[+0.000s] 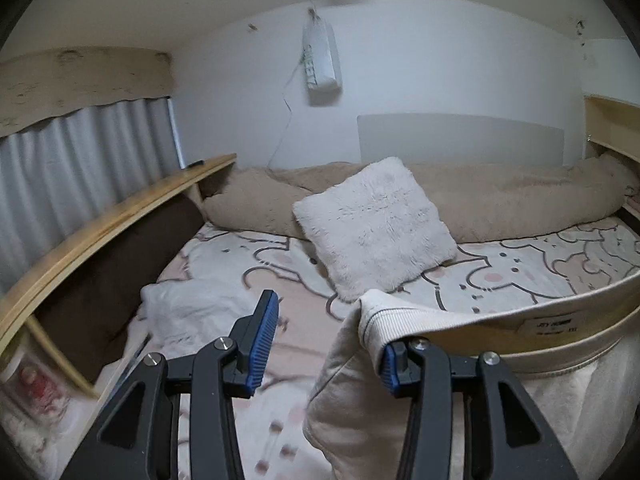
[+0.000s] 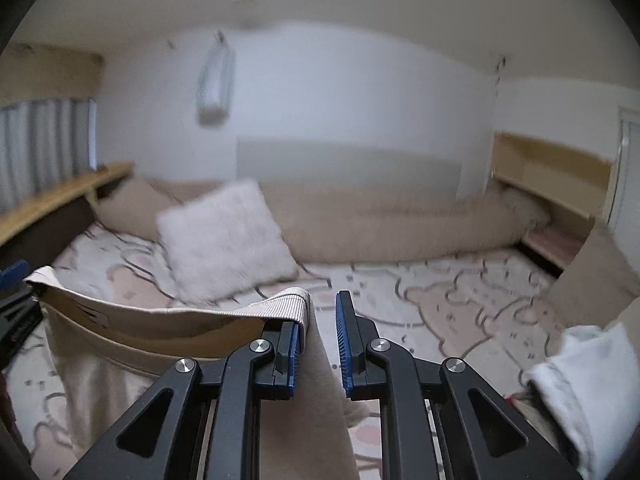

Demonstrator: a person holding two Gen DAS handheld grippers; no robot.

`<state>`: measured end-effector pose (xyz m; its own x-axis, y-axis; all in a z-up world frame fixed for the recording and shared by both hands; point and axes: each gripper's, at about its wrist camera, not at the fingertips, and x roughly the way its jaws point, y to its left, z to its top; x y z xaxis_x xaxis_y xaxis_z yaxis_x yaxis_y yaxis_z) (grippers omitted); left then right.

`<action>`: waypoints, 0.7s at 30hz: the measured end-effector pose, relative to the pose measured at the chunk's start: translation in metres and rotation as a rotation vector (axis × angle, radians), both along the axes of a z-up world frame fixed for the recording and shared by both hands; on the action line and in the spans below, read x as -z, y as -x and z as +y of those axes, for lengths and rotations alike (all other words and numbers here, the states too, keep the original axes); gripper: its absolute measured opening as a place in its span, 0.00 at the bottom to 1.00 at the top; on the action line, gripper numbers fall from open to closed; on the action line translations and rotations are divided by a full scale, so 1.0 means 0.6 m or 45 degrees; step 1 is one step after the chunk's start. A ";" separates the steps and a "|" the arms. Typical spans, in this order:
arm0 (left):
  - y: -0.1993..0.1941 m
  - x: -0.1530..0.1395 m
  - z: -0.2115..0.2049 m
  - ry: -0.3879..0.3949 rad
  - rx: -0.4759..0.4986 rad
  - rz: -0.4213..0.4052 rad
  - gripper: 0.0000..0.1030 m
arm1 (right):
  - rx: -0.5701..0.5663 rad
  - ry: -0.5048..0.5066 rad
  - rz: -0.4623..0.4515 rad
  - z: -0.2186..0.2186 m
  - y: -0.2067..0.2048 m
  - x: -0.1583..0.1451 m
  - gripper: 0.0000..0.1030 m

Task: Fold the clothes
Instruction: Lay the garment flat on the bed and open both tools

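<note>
The left gripper [image 1: 324, 338] stands spread, the ribbed band of a cream garment [image 1: 400, 380] draped over its right-hand finger only. The right gripper [image 2: 318, 342] also looks parted, though the view is blurred, with the band's other end hooked over its left-hand finger. The garment hangs between them above the patterned bed [image 1: 520, 276], a fluffy cushion [image 1: 376, 224] beyond.

I see a cream garment [image 1: 400, 400] with ribbed hem at lower right, a white fluffy pillow [image 1: 374, 226] mid-frame, pink bear-print sheet [image 1: 520, 276] — beige duvet [image 1: 500, 200] behind.
</note>
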<state>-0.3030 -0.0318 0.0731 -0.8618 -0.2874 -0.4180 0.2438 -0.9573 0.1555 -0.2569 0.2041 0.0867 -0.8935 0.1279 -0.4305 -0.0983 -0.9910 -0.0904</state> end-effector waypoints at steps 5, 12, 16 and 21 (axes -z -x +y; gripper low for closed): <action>0.138 0.035 -0.008 0.067 0.042 -0.039 0.44 | 0.088 -0.060 -0.052 -0.005 0.157 0.054 0.14; 0.300 0.254 -0.037 0.034 0.168 -0.471 0.44 | 0.054 0.022 -0.499 -0.014 0.323 0.246 0.14; 0.334 0.366 -0.054 -0.201 0.256 -0.770 0.44 | -0.004 0.116 -0.761 -0.029 0.367 0.375 0.17; 0.315 0.396 -0.058 -0.233 0.371 -0.895 0.58 | -0.016 0.210 -0.876 -0.037 0.394 0.452 0.89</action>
<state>-0.4918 -0.0669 -0.1644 -0.4076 0.0358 -0.9124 -0.1184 -0.9929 0.0139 -0.4931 0.1816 -0.1843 -0.4124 0.0038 -0.9110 -0.0610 -0.9979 0.0234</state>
